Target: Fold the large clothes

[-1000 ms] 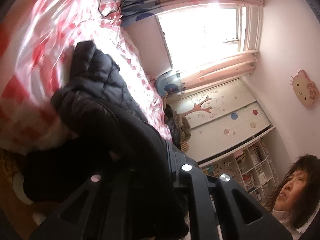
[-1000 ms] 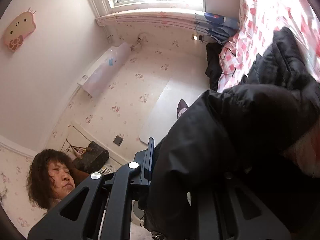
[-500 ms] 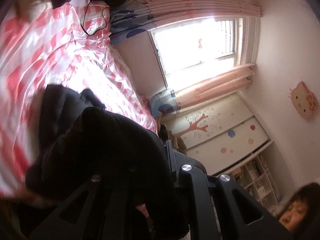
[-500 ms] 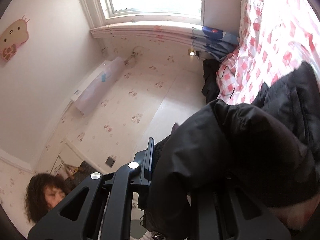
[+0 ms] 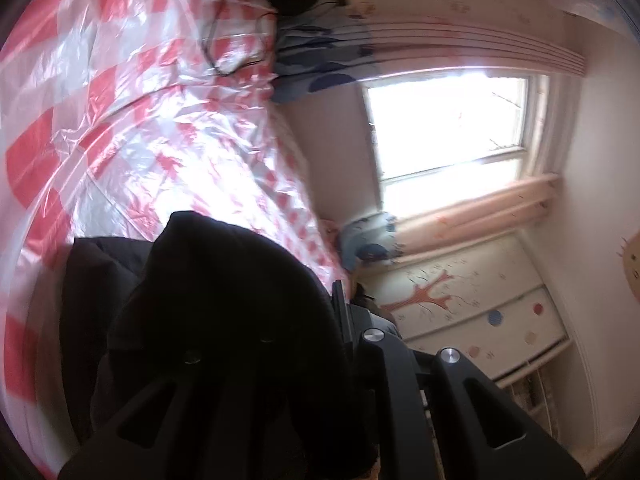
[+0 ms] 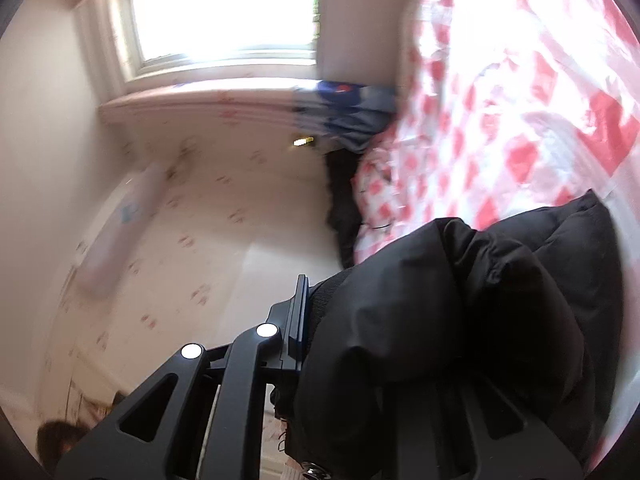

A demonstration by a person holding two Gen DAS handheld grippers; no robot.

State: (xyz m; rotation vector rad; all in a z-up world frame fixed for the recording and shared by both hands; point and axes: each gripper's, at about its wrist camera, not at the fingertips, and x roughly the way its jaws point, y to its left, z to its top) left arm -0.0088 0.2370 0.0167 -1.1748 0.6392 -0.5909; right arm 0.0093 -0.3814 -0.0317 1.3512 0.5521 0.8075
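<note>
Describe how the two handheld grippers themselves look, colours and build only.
Both the left gripper and right gripper are matte black plastic. Their fingers are broad, angular, with triangular cut-outs and round silver screw heads. The right one's flat pad shows a blue edge. No cables or markings show.

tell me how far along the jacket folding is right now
Done: little that shows; no neat fold is visible. In hand: the black puffer jacket is bunched over both grippers, the left gripper and right gripper each apparently clamping part of it above the red-and-white checked bed cover. Left: laying it flat, folding sleeves and body.
</note>
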